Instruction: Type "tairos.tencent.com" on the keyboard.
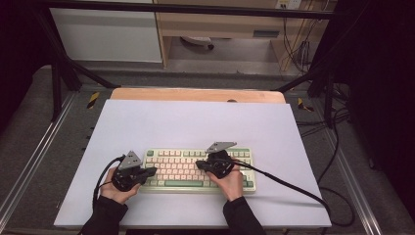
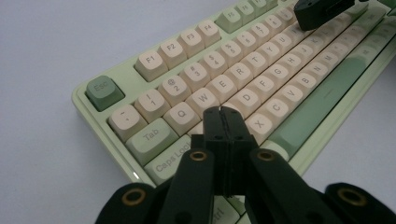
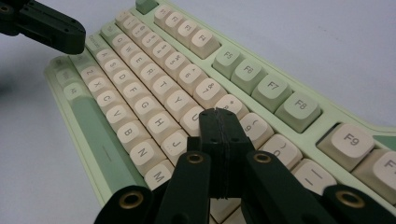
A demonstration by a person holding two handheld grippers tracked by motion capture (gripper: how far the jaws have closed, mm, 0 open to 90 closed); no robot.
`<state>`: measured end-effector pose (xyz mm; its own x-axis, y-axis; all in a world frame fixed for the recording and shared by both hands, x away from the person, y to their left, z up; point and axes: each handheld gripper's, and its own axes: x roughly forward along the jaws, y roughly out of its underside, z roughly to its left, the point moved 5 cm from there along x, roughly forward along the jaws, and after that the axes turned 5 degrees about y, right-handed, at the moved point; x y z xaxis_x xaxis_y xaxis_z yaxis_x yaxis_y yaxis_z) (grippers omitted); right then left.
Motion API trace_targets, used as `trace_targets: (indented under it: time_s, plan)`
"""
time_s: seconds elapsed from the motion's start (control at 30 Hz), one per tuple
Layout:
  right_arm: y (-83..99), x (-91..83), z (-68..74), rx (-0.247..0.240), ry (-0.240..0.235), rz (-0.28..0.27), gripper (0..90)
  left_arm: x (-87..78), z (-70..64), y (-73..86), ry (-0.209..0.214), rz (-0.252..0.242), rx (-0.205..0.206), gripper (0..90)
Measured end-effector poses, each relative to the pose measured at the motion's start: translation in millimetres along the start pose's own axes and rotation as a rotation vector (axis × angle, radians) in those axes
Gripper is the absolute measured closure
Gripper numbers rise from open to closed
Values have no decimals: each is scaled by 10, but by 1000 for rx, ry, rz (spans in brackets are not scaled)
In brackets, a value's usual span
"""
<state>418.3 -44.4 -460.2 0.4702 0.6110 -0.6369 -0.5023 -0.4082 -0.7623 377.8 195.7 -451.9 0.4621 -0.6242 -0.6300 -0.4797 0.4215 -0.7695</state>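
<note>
- So, the keyboard (image 1: 198,169) sits flat near the front edge of the white counter (image 1: 195,122), square to the person, which puts both hands in normal typing spots.
- Left gripper (image 2: 222,112) has its jaws pinched together with nothing between them, so they work like a single fingertip; the tip hangs over the A/S keys, next to Caps Lock.
- Right gripper (image 3: 218,113) is the same deal, jaws closed and empty, tip around the I/K keys.
- My guess: closed jaws make a narrow point, so only one key gets poked at a time.
</note>
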Motion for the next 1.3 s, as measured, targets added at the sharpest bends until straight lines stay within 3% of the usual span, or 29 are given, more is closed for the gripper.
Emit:
trace_targets:
  time_s: [0.53,1.0,1.3]
  plan:
    - [13,51,33,-33,10,27,900,-3,0,-1,-1,0,2,899]
    - [-38,-175,42,-53,10,27,900,-17,-2,-5,0,-6,-1,899]
    - [24,-327,-1,-40,6,38,900,-26,-7,-14,-1,-9,-5,899]
